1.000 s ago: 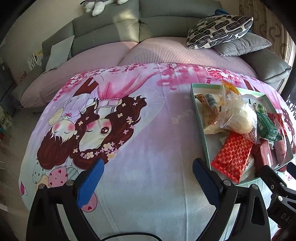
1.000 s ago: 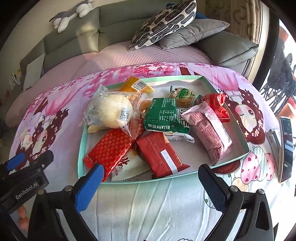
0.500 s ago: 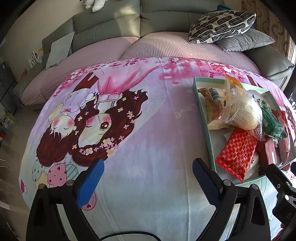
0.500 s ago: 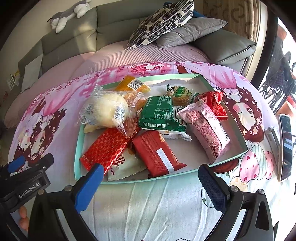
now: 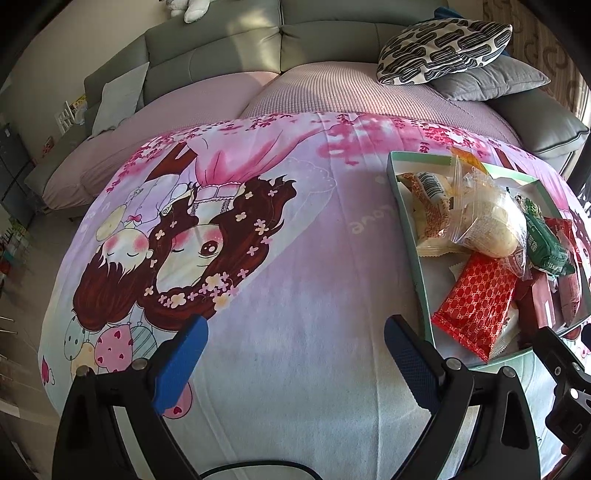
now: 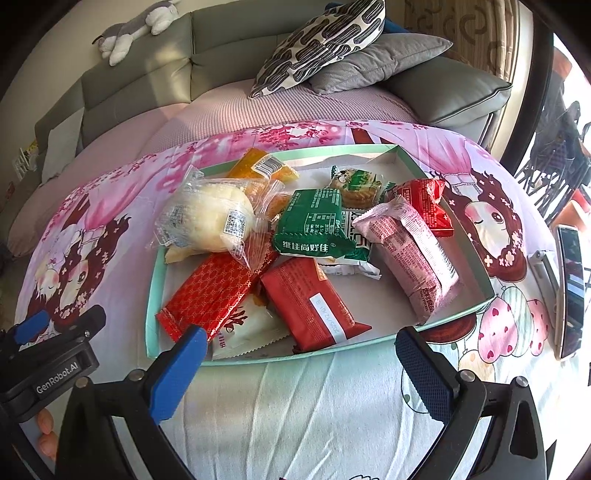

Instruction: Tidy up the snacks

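Observation:
A shallow mint-green box (image 6: 155, 280) (image 5: 417, 258) on a pink cartoon cloth holds several snack packets. Among them are a clear bag with a pale bun (image 6: 210, 221) (image 5: 491, 225), a red patterned packet (image 6: 210, 291) (image 5: 476, 306), a green packet (image 6: 314, 225), a dark red packet (image 6: 310, 302) and a pink packet (image 6: 410, 251). My right gripper (image 6: 299, 350) is open and empty, just in front of the box's near rim. My left gripper (image 5: 295, 339) is open and empty over bare cloth, left of the box.
A grey sofa with a patterned cushion (image 6: 317, 48) and a grey cushion (image 6: 380, 59) stands behind. A phone (image 6: 570, 291) lies on the cloth at the right edge. A plush toy (image 6: 129, 29) lies on the sofa back. The cloth (image 5: 258, 295) drops off at the left.
Both grippers have drifted slightly closer to the table; the box sits a little lower and nearer in both views. Both stay open and the snacks have not moved.

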Action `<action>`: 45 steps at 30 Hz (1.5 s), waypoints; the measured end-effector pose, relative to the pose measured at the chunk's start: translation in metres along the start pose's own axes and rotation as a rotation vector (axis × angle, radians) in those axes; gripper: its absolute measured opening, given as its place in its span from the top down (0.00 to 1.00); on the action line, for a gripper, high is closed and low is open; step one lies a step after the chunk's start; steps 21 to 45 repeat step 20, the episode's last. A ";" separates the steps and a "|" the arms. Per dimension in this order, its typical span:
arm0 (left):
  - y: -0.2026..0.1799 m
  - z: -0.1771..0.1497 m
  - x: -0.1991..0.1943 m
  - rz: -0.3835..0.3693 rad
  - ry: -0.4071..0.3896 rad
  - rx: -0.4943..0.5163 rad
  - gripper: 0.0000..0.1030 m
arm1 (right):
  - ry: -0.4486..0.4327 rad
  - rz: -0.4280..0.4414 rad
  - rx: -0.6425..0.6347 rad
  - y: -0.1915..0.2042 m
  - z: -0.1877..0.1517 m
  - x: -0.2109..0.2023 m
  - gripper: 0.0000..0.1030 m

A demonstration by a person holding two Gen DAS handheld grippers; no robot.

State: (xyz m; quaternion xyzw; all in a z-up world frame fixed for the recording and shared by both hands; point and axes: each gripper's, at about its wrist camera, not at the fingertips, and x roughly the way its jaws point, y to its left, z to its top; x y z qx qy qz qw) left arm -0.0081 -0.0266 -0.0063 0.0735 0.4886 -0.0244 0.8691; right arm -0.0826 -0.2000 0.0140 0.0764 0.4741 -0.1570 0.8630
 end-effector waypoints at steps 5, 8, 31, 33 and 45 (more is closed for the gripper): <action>0.000 0.000 0.001 0.003 0.004 0.002 0.06 | 0.002 0.001 0.003 0.000 -0.001 0.001 0.00; 0.000 0.000 0.001 0.006 0.005 0.003 0.06 | 0.004 0.002 0.005 -0.001 -0.003 0.002 0.00; 0.001 0.000 0.002 -0.002 0.003 -0.006 0.06 | 0.009 0.006 0.016 -0.004 -0.002 0.005 0.00; 0.001 0.000 0.002 -0.002 0.003 -0.006 0.06 | 0.009 0.006 0.016 -0.004 -0.002 0.005 0.00; 0.001 0.000 0.002 -0.002 0.003 -0.006 0.06 | 0.009 0.006 0.016 -0.004 -0.002 0.005 0.00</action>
